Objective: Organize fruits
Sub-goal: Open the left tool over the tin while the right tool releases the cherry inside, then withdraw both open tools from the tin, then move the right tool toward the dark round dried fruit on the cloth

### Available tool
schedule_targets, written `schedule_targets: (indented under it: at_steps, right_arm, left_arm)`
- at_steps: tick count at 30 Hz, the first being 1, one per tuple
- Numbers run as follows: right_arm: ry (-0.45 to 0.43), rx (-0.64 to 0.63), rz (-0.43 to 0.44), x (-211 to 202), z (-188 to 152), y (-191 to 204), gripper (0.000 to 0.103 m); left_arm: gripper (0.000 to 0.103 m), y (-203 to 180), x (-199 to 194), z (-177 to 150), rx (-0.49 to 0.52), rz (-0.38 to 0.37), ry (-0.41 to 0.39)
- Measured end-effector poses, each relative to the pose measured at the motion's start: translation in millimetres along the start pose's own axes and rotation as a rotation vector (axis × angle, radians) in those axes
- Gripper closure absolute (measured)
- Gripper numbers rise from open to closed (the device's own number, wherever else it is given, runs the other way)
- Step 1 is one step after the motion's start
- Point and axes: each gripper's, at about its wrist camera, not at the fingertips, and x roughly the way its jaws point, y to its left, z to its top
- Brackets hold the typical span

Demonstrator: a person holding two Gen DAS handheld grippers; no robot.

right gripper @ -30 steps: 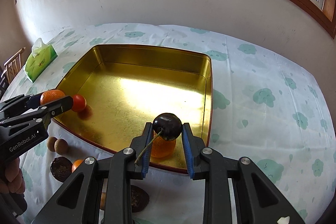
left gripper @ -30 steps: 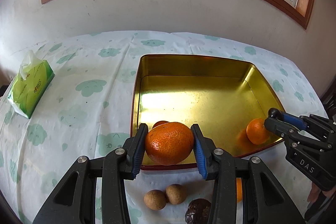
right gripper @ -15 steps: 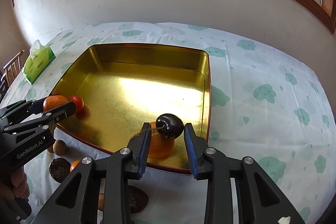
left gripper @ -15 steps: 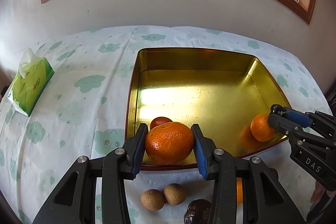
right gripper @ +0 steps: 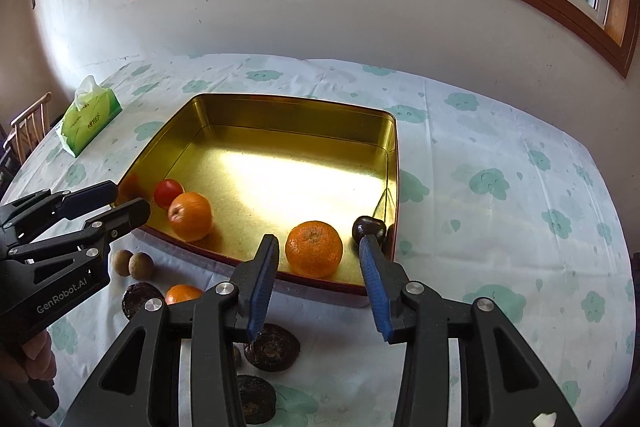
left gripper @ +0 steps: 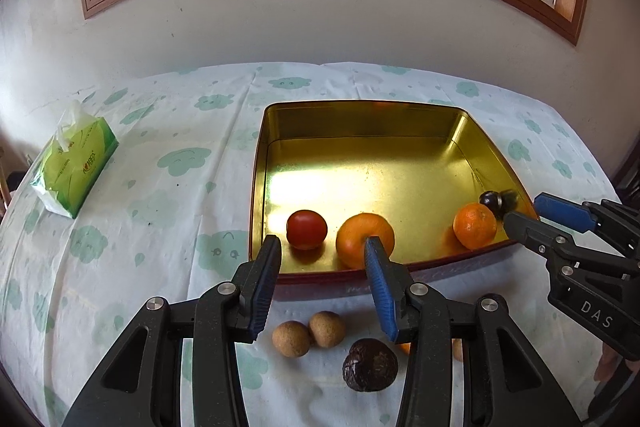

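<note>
Fruit lies along the near wall of the gold tin [right gripper: 394, 163]: one red tomato [right gripper: 168, 191], two oranges [right gripper: 190, 215] [right gripper: 314, 247] and one dark cherry [right gripper: 368, 226] in the right near corner. The left orange lies tipped, stem dimple facing left. On the cloth [right gripper: 500, 211] before the tin sit two brown longans [left gripper: 308, 333]. Left gripper [left gripper: 322, 259] stands spread, empty; right gripper [right gripper: 318, 251] is opening, nothing gripped.
</note>
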Motion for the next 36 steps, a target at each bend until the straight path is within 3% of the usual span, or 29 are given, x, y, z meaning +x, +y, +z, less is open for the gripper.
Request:
schedule_targets:
  at_steps: [9, 25, 36]
  right_arm:
    - [-0.006, 0.011, -0.006, -32, -36, 6, 0.063]
    - [0.036, 0.038, 0.011, -60, -131, 20, 0.064]
    - [0.055, 0.061, 0.028, -56, -142, 21, 0.064]
  left_arm:
    - [0.058, 6, -38, -35, -0.003, 0.024, -0.022]
    - [0.058, 21, -73, -130, -0.044, 0.07, 0.01]
    - [0.058, 28, -63, -150, -0.086, 0.069, 0.046]
